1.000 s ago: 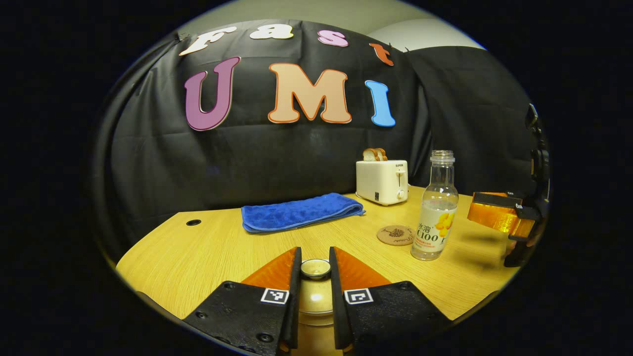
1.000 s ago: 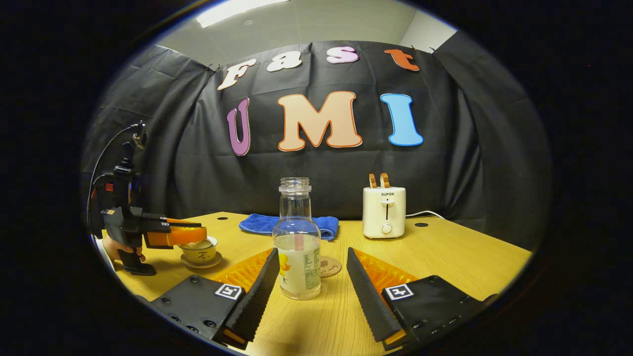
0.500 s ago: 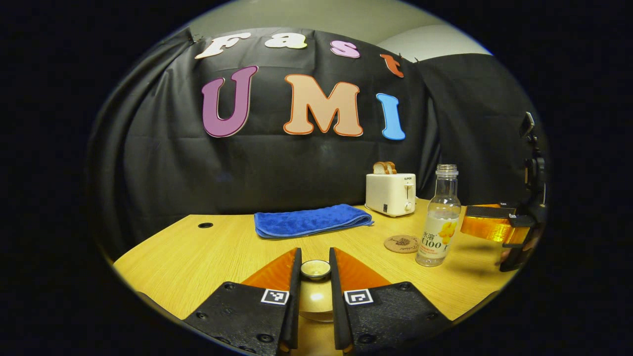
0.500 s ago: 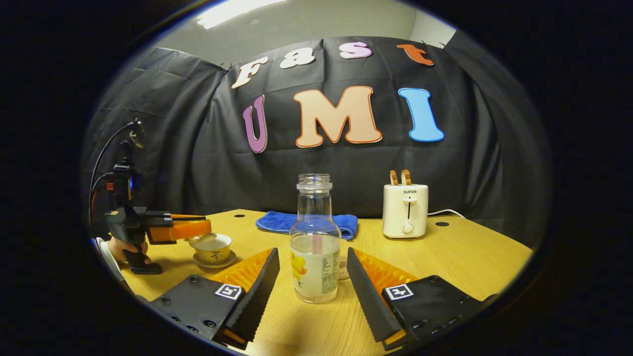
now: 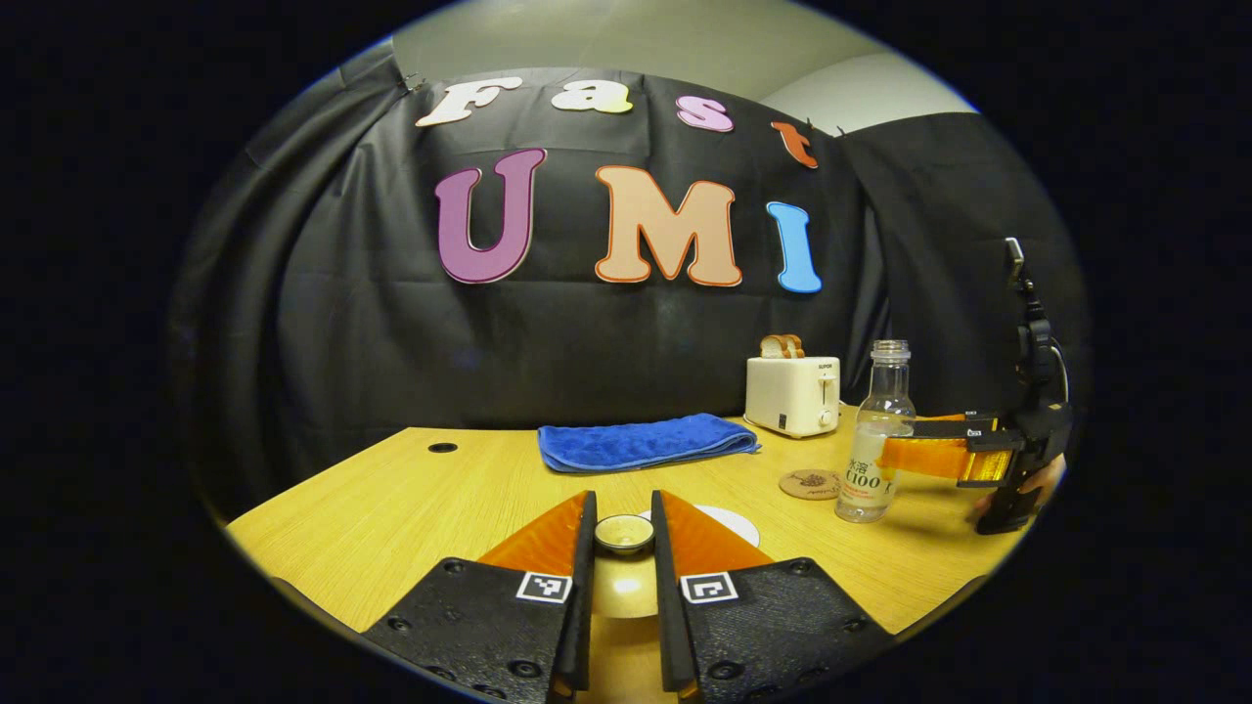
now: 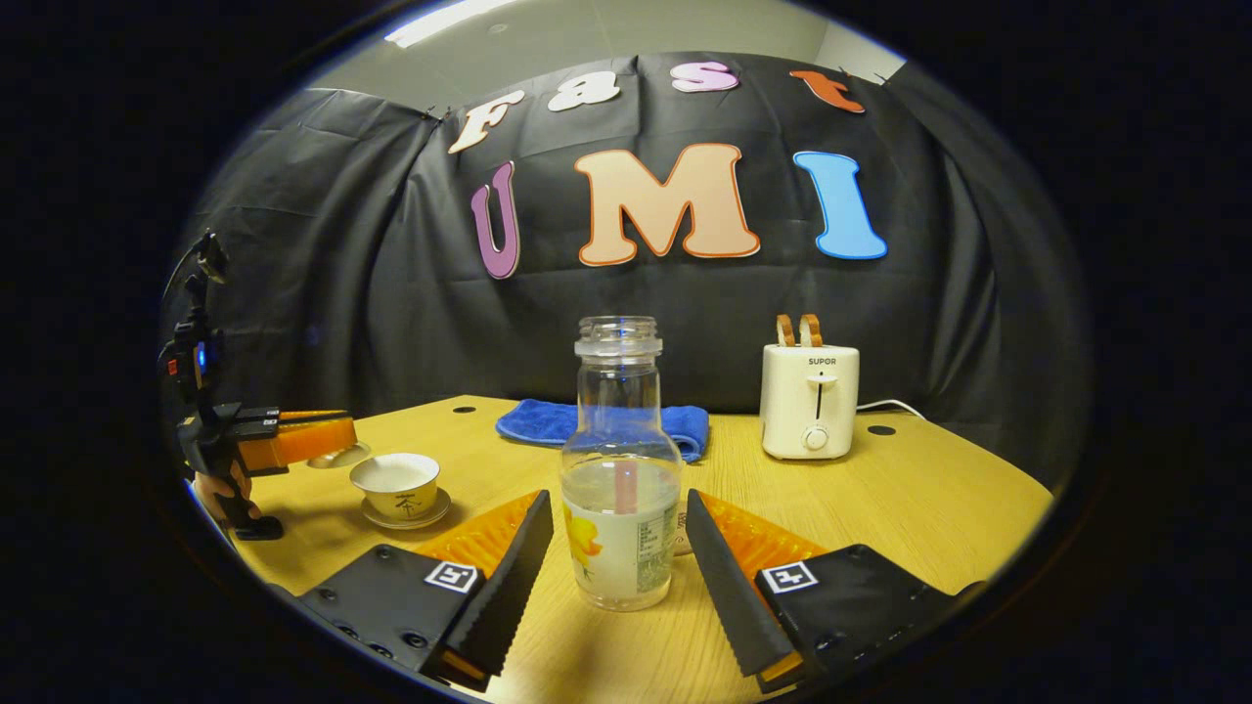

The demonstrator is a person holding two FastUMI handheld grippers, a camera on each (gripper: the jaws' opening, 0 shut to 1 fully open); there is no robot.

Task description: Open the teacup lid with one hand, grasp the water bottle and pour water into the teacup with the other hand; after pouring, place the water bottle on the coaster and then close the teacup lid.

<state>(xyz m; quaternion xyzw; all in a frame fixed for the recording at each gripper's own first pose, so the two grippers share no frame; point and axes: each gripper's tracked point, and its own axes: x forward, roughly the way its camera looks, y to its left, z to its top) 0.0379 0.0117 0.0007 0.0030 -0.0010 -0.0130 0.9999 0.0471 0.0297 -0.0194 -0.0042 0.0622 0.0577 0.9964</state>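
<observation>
Left gripper (image 5: 624,548) pinching teacup lid (image 5: 624,533) by its knob, raised beside uncovered teacup (image 6: 396,479), right gripper (image 6: 614,548) fingers spread around upright water bottle (image 6: 618,469)

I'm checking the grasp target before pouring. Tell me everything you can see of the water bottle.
The water bottle is clear, glass or plastic, uncapped, with a threaded neck and a yellow fruit label. It stands upright on the table, under half full of clear liquid, between the open fingers of the right tool, which do not yet touch it.
</observation>
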